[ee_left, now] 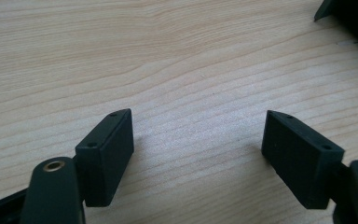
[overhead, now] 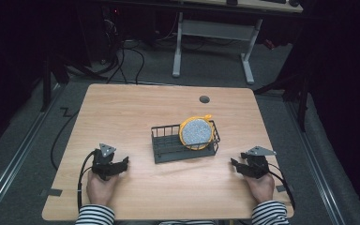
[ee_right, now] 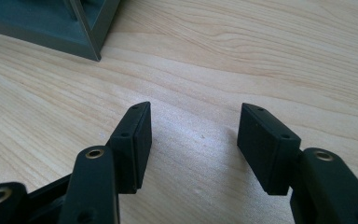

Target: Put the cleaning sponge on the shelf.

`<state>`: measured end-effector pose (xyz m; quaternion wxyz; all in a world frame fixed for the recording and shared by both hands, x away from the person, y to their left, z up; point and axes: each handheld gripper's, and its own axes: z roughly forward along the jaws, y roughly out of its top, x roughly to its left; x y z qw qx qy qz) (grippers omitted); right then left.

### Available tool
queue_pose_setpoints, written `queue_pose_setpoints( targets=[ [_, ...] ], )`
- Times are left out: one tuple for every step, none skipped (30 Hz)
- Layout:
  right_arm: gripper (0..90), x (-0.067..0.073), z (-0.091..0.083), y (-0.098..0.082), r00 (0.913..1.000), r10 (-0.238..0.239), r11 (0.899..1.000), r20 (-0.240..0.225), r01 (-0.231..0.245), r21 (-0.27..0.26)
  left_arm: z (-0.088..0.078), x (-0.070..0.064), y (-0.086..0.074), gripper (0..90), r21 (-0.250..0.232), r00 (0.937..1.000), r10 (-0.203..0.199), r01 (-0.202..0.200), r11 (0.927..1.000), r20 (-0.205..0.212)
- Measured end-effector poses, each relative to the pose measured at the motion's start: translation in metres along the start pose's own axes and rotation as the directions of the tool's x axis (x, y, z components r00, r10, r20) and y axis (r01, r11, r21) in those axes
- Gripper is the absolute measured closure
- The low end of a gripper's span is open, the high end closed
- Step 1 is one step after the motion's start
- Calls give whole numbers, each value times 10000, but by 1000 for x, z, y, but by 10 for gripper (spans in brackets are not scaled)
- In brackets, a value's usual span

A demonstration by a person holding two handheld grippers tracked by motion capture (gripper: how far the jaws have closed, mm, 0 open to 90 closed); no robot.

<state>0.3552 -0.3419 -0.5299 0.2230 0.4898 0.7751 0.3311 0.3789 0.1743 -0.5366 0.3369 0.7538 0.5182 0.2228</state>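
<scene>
A dark wire rack (overhead: 168,145) stands at the middle of the wooden table (overhead: 122,112). Leaning upright in its right half is a round plate (overhead: 196,132) with a yellow rim and a speckled grey face. My left gripper (overhead: 122,165) rests near the front left of the table, held by a hand, and its jaws are open over bare wood (ee_left: 198,135). At the front right sits my right gripper (overhead: 234,165), open too, with nothing between its fingers (ee_right: 193,126). The rack's corner (ee_right: 86,28) appears at the upper left of the right gripper view.
A small round cable hole (overhead: 204,99) lies near the table's far edge. Beyond the table stands a desk frame with white legs (overhead: 248,61), and cables trail on the grey floor. A dark corner of the rack (ee_left: 349,18) edges into the left gripper view.
</scene>
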Motion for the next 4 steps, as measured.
queue_pose_setpoints(
  targets=[
    [448, 0, 0, 0, 10000, 0, 10000, -14, 0, 1, 0, 0, 0, 255, 0, 10000, -1, 1, 10000, 1],
    [447, 0, 0, 0, 10000, 2, 10000, -22, -2, 1, 0, 0, 0, 255, 0, 10000, 0, 0, 10000, 3],
    [447, 0, 0, 0, 10000, 1, 10000, -21, -1, 3, 0, 0, 0, 255, -1, 10000, -2, 2, 10000, 4],
    [447, 0, 0, 0, 10000, 1, 10000, -21, -1, 3, 0, 0, 0, 255, -1, 10000, -2, 2, 10000, 4]
  ],
)
